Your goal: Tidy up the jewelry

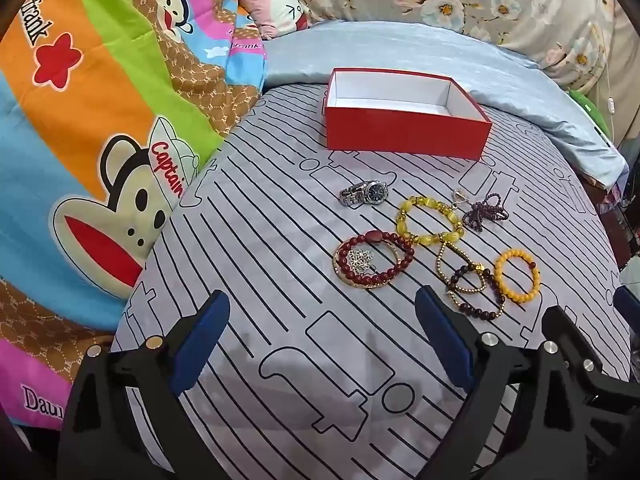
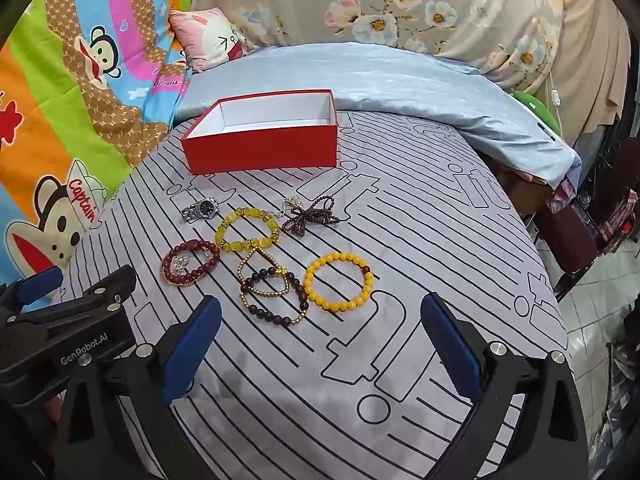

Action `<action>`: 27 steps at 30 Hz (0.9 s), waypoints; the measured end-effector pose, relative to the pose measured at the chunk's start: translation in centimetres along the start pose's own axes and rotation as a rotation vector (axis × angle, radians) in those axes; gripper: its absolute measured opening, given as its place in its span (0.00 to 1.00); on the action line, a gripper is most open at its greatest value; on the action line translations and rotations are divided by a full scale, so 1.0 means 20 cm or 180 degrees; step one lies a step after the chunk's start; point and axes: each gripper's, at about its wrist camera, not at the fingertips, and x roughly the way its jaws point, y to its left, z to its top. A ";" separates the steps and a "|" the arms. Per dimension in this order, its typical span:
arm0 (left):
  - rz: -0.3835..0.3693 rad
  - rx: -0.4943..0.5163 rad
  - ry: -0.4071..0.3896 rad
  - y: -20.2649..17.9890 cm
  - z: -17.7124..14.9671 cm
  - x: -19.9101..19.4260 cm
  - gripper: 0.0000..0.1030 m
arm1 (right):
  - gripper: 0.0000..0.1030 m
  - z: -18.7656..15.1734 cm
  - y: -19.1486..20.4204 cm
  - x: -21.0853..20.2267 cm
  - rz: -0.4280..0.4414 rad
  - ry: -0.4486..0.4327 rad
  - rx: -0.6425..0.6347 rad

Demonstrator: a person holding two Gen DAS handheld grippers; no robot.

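Both jaws wide, empty: right gripper (image 2: 320,340) should drop over the orange-yellow bead bracelet (image 2: 339,281) nearest it, front of the open red cardboard box (image 2: 260,148); left gripper (image 1: 320,344) waits.

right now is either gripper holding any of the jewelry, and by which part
Nothing is held. The left gripper and right gripper both hang open over the bedsheet, short of the bracelets.

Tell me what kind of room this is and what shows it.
Most likely a bedroom: the jewelry lies on a bed's striped grey sheet, with a pink cartoon pillow and a folded blue quilt behind the red box.
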 end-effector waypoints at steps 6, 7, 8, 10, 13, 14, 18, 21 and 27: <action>0.0052 0.0024 -0.0023 0.00 0.00 0.01 0.89 | 0.95 -0.01 0.00 0.02 0.0003 0.0016 -0.0013; 0.0065 0.0025 -0.0015 0.00 0.00 0.01 0.89 | 0.95 0.00 0.01 0.02 0.0004 0.0020 -0.0017; 0.0064 0.0021 -0.0011 0.00 0.01 0.01 0.89 | 0.95 0.00 0.01 0.02 0.0006 0.0018 -0.0018; 0.0075 0.0023 -0.0014 0.00 0.01 0.01 0.89 | 0.95 0.00 0.01 0.02 0.0006 0.0020 -0.0025; 0.0089 0.0032 -0.0025 0.00 0.01 0.02 0.89 | 0.95 0.00 0.01 0.02 0.0009 0.0021 -0.0024; 0.0095 0.0035 -0.0024 0.00 0.01 0.02 0.89 | 0.95 0.00 0.01 0.02 0.0009 0.0023 -0.0025; 0.0103 0.0042 -0.0029 0.00 0.00 0.02 0.89 | 0.95 0.00 0.01 0.03 0.0009 0.0026 -0.0026; 0.0100 0.0040 -0.0016 0.00 0.01 0.03 0.89 | 0.95 0.00 0.02 0.03 0.0007 0.0026 -0.0028; 0.0107 0.0036 -0.0036 0.00 0.01 0.03 0.89 | 0.95 0.01 0.02 0.04 -0.0009 0.0012 -0.0045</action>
